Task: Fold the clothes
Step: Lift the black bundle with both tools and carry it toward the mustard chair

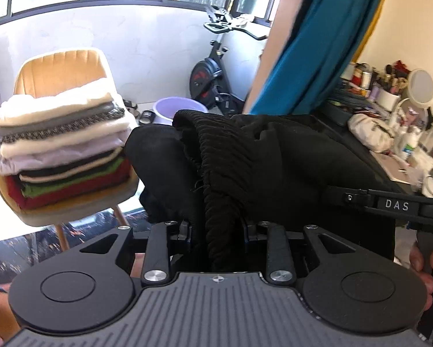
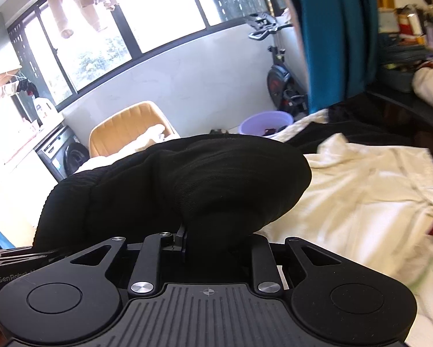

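Both grippers clamp one black garment (image 1: pixel 262 159), held up off the bed: left gripper (image 1: pixel 217 228) pinches its ribbed waistband, right gripper (image 2: pixel 207 240) grips bunched cloth. Stack of folded clothes (image 1: pixel 63 150) sits on chair (image 1: pixel 63 69).

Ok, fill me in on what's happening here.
A person is folding laundry with two handheld grippers. Both the left gripper and the right gripper are clamped on a black garment, holding it up in the air. A stack of folded clothes sits on a tan chair. A cream garment lies spread out nearby.
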`<action>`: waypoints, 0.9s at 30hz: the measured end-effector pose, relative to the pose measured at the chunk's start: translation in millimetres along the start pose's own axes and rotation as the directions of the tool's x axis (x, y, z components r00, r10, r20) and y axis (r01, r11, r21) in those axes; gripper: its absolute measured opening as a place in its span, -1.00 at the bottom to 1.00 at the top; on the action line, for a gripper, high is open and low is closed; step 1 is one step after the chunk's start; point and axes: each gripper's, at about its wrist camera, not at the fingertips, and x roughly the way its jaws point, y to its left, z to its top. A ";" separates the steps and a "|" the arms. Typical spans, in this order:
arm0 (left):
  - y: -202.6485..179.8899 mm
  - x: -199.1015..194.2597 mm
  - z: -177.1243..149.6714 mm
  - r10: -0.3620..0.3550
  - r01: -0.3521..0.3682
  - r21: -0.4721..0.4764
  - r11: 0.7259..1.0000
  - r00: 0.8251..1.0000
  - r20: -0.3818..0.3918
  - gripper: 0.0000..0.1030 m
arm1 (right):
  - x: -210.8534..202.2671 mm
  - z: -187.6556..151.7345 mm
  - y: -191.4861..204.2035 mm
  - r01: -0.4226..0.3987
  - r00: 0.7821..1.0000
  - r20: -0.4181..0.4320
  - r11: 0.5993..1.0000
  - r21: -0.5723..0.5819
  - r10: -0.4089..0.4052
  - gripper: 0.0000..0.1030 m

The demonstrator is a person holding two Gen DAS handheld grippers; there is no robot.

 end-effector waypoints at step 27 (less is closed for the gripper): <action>428.8 130.4 317.0 0.232 -0.207 -0.181 0.961 0.964 0.132 -0.44 | 503.1 350.8 309.8 -0.307 0.952 -0.062 0.942 -0.135 0.301 -0.68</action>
